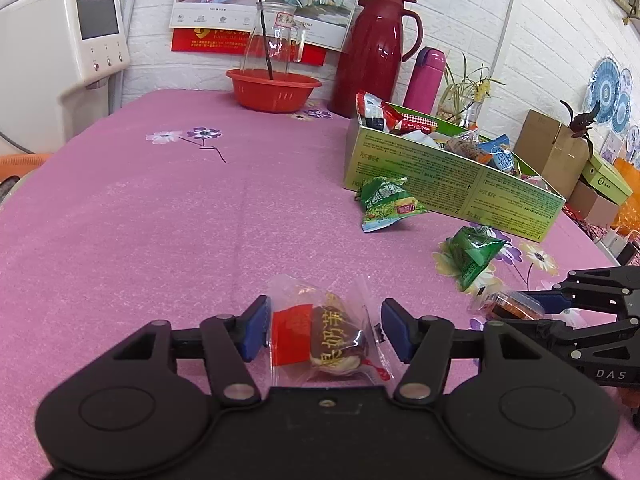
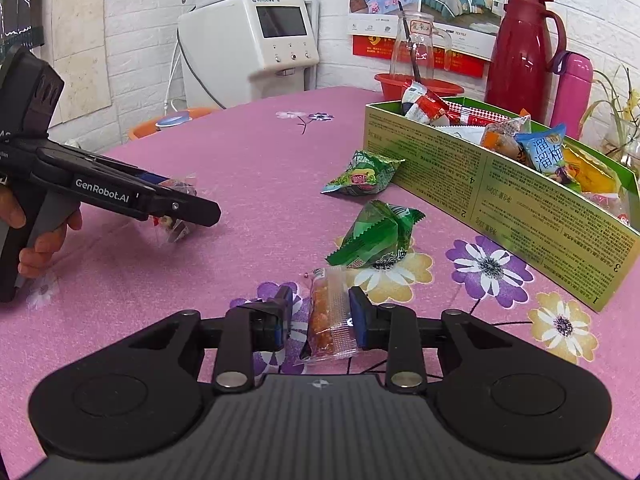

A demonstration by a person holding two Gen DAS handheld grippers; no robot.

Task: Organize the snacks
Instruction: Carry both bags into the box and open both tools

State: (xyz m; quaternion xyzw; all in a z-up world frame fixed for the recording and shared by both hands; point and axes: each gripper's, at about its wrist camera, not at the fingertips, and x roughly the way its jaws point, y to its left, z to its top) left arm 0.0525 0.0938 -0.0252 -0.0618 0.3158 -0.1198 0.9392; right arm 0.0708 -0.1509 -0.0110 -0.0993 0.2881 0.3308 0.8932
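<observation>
Left wrist view: the left gripper (image 1: 324, 330) straddles a clear-wrapped cake snack (image 1: 324, 340) on the pink tablecloth (image 1: 160, 220). Its left pad touches the wrapper, while the right pad stands just clear of the film, so whether it truly has a hold I cannot tell. The jaws sit about half open, low to the cloth, angled to scoop the packet up. Farther right, 2 green packets lie loose: one (image 1: 386, 202) against the green box (image 1: 452, 176), one (image 1: 474, 254) nearer. The box is already part filled — plainly where the snacks belong.

Right wrist view: the right gripper (image 2: 320, 320) is partly closed around an orange snack packet (image 2: 330, 320), the right pad against it and the left pad close beside its film; it looks pinched, and it rests on the cloth. The box's long wall (image 2: 520, 208) lies just ahead to the right, an easy reach. A hand (image 2: 44, 236) holds the left gripper at the far left.
</observation>
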